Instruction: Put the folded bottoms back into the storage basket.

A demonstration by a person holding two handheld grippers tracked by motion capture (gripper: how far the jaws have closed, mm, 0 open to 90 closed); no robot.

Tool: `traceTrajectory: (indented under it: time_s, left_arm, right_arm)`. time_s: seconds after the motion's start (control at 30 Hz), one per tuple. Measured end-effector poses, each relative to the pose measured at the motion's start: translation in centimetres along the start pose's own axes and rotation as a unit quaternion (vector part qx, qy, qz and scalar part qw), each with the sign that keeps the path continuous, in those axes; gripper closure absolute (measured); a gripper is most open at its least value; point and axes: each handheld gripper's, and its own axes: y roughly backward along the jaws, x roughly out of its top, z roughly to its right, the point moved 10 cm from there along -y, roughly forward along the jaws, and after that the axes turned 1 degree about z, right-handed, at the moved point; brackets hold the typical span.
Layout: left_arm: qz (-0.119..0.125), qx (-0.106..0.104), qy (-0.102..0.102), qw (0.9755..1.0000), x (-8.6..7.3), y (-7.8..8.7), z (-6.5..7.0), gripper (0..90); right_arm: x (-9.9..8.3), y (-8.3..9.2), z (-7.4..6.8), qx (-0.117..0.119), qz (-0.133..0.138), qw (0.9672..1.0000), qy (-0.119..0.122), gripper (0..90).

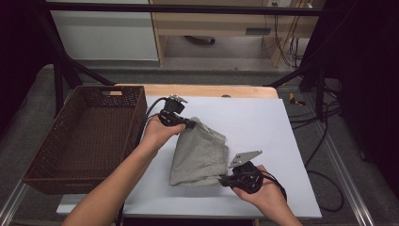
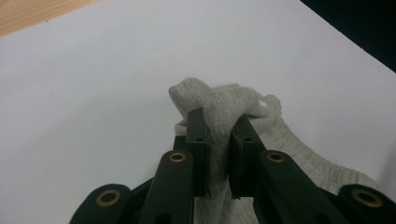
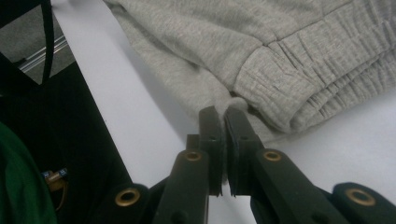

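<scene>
Jaws of the left gripper (image 2: 218, 140) are pinching a bunched fold at the far edge of the soft grey knit garment (image 1: 198, 153); the right gripper (image 3: 223, 128) is nipping its ribbed near corner. It is lying folded on the smooth white surface (image 1: 263, 122), right of a brown woven basket (image 1: 84, 136).

Soft grey knit garment (image 1: 197, 153), matt white sheet (image 1: 263, 127), woven wicker basket (image 1: 56, 167).

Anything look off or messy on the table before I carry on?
Nothing stands out. The grey garment lies folded on the white sheet, pinched at opposite ends by the left gripper and right gripper. The wicker basket sits square beside it.
</scene>
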Motion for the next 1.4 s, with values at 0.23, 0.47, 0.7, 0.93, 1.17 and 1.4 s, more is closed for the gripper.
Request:
traceTrajectory:
  time_s: [0.23,0.47,0.7,0.93,1.17,1.4]
  left_arm:
    - [0.016,0.002,-0.002,0.9999,1.4,1.8,0.1,81.0]
    - [0.023,0.003,-0.007,0.9997,2.3,3.1,0.3,81.0]
    - [0.027,0.004,-0.006,0.9996,2.9,3.8,0.4,81.1]
    - [0.035,0.005,-0.007,0.9994,3.7,4.7,0.4,81.0]
    - [0.044,0.008,-0.008,0.9990,4.4,5.8,0.6,81.1]
    - [0.050,0.010,-0.008,0.9987,4.8,6.7,0.4,81.1]
  right_arm:
    - [1.2,0.6,0.1,0.013,0.005,0.9999,-0.002,86.8]
    - [2.2,0.9,0.1,0.017,0.006,0.9998,0.003,86.8]
    - [3.2,1.0,-0.1,0.023,0.009,0.9997,0.006,86.8]
    - [4.2,1.0,-0.3,0.022,0.009,0.9996,0.015,86.8]
    - [5.2,1.0,-0.7,0.024,0.009,0.9994,0.023,86.8]
    - [6.3,1.3,-1.0,0.022,0.008,0.9991,0.036,86.8]
